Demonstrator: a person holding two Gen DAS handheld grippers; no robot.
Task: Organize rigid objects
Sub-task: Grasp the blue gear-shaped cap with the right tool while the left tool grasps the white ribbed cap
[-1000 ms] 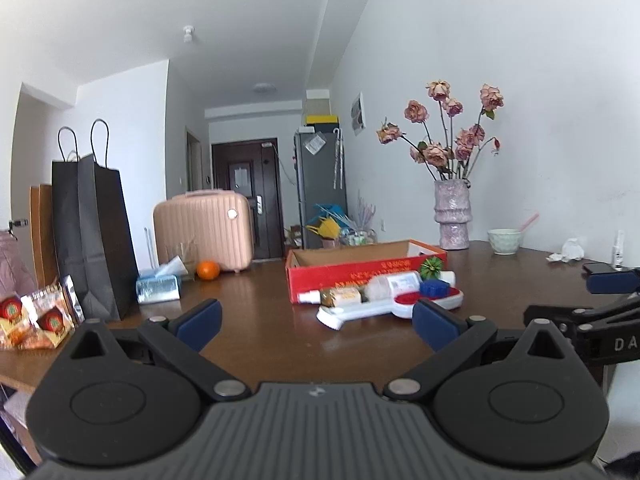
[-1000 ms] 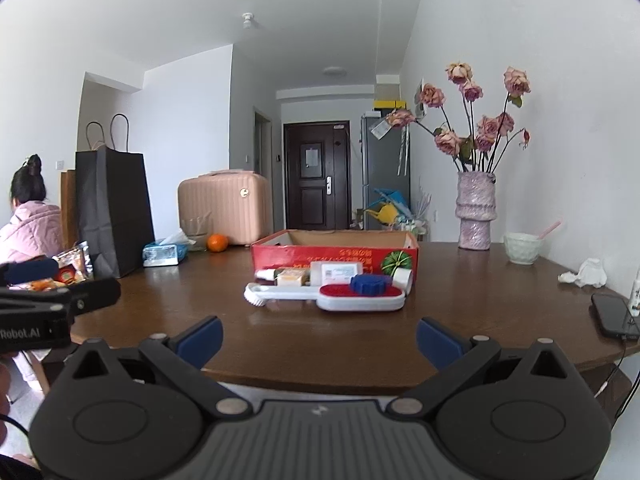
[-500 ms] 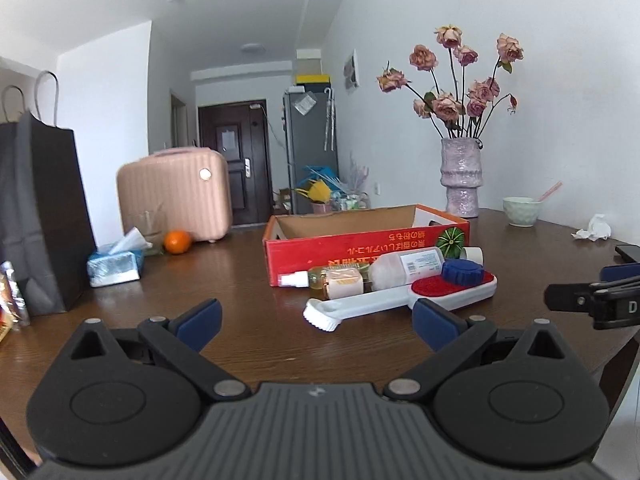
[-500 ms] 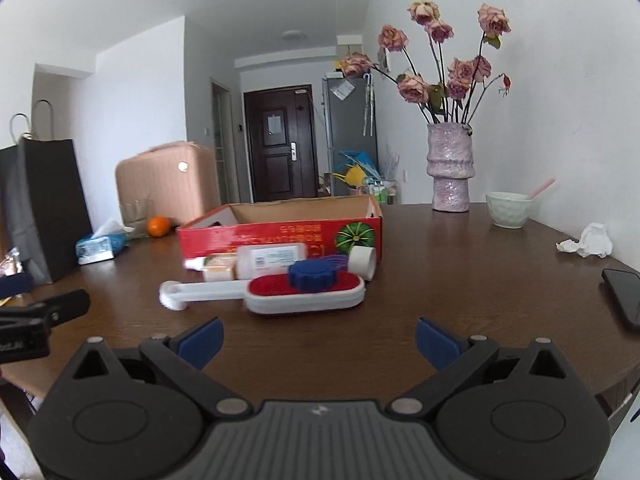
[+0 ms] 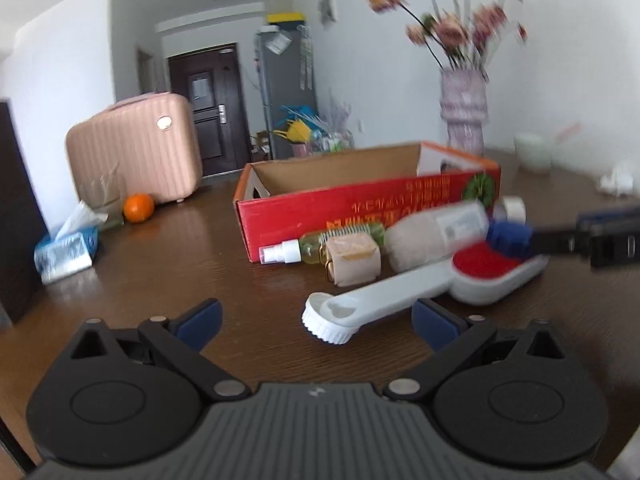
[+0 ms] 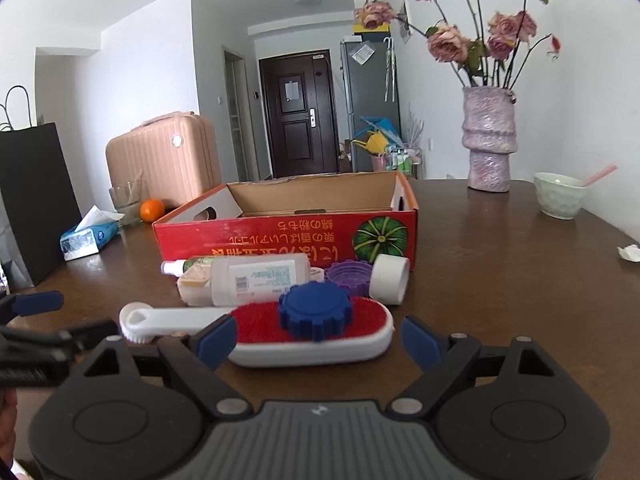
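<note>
A red open cardboard box (image 6: pixel 288 236) (image 5: pixel 360 208) stands on the brown table. In front of it lie a white brush with red bristles (image 6: pixel 360 344) (image 5: pixel 400 290), a blue gear-shaped cap (image 6: pixel 315 312) on the bristles, a lying bottle (image 6: pixel 248 278) (image 5: pixel 432 236), a small spray bottle (image 5: pixel 288 251), a purple cap (image 6: pixel 347 276), a white tape roll (image 6: pixel 390 278) and a beige block (image 5: pixel 354 266). My right gripper (image 6: pixel 316 338) is open, its fingers either side of the brush head. My left gripper (image 5: pixel 316 318) is open near the brush handle end.
A vase of pink roses (image 6: pixel 489 144), a green bowl (image 6: pixel 560 195) and crumpled tissue (image 6: pixel 631 252) are at the right. A tissue pack (image 5: pixel 66 250), an orange (image 5: pixel 138 207), a pink suitcase (image 5: pixel 134 152) and a black bag (image 6: pixel 34 200) are at the left.
Both grippers have moved forward and down toward the objects before the box. The right gripper now straddles the brush head. The left gripper is close to the brush handle.
</note>
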